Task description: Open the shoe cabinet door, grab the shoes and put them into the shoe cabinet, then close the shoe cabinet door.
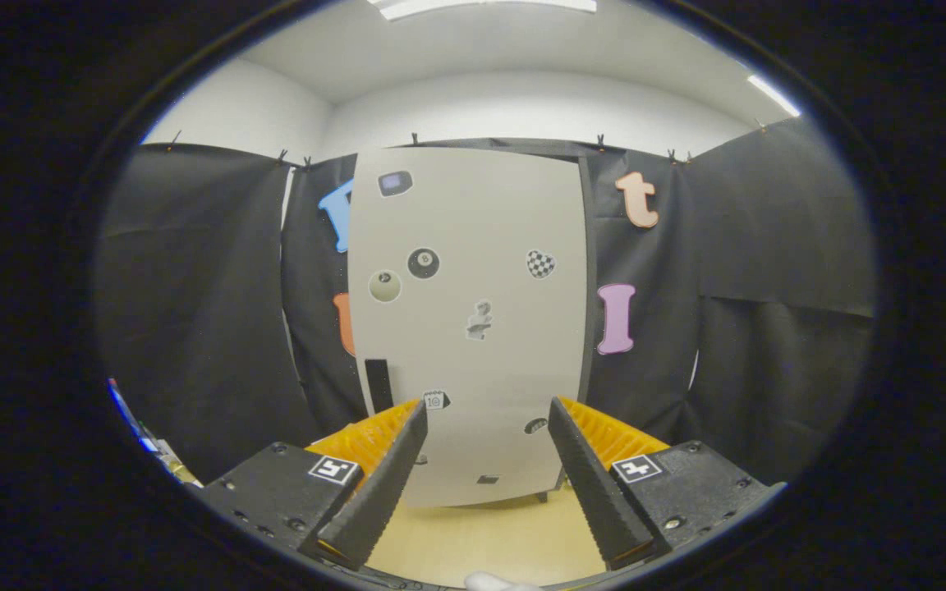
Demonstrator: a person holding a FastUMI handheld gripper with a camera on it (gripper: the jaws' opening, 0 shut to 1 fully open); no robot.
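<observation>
A tall pale shoe cabinet (473,246) stands beyond my fingers against the black cloth wall, its door (481,361) shut and dotted with small stickers. A dark vertical handle (378,384) sits on the door's lower left, just above the left finger's tip. My gripper (486,410) is open, with nothing between its fingers, pointed at the lower part of the door from some distance. A small white shape (491,582) shows on the floor just under the fingers; I cannot tell what it is.
Light wooden floor (481,533) runs from under the fingers to the cabinet's foot. Black cloth walls hang on both sides of the cabinet. Some coloured items (144,439) lie low at the far left.
</observation>
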